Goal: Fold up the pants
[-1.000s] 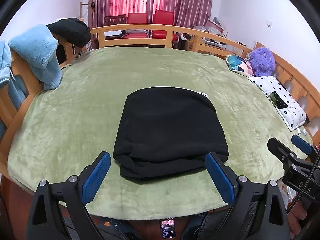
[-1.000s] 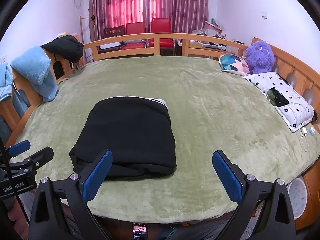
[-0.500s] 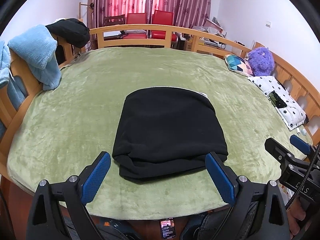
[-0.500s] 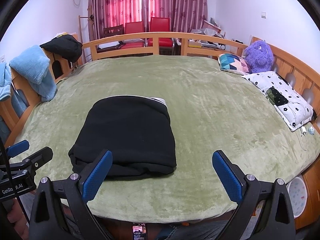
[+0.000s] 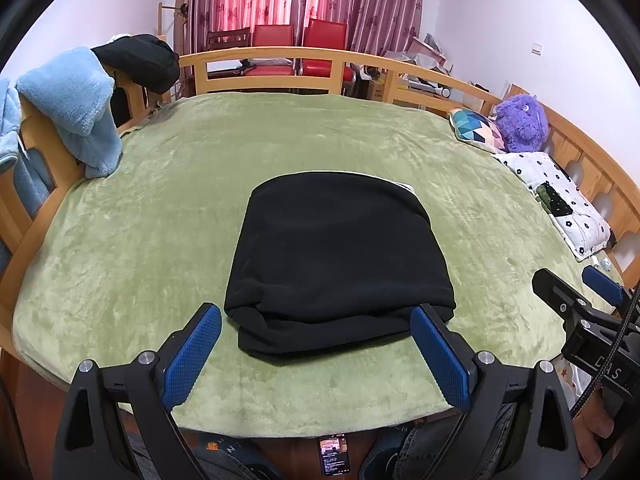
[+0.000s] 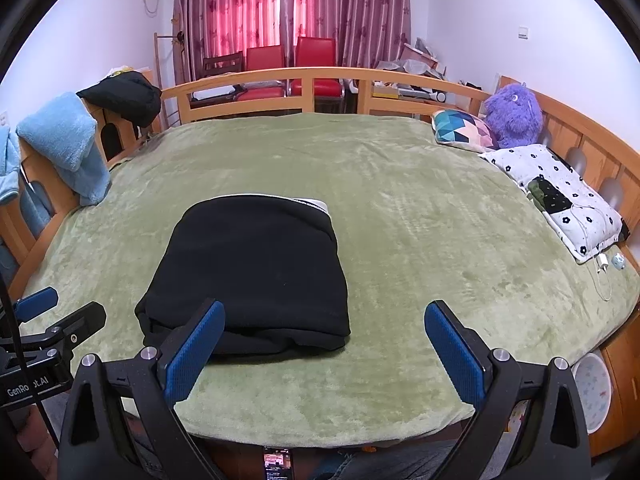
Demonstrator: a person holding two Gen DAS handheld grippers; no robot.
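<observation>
Pants (image 5: 336, 264): black soft fleece pair, already folded into a compact multi-layer rectangle, lying flat on the green plush blanket (image 5: 160, 208) near its front edge, white waistband strip peeking out at the far side. Left gripper (image 5: 316, 354) sits just in front of the bundle's near edge, blue-padded fingers spread wide, holding nothing. Right gripper (image 6: 324, 354) sits off the bundle's right front corner, fingers equally wide and empty. Neither touches the cloth as far as I can tell. Looks like fold is finished; both pulled clear so the stack isn't disturbed.
</observation>
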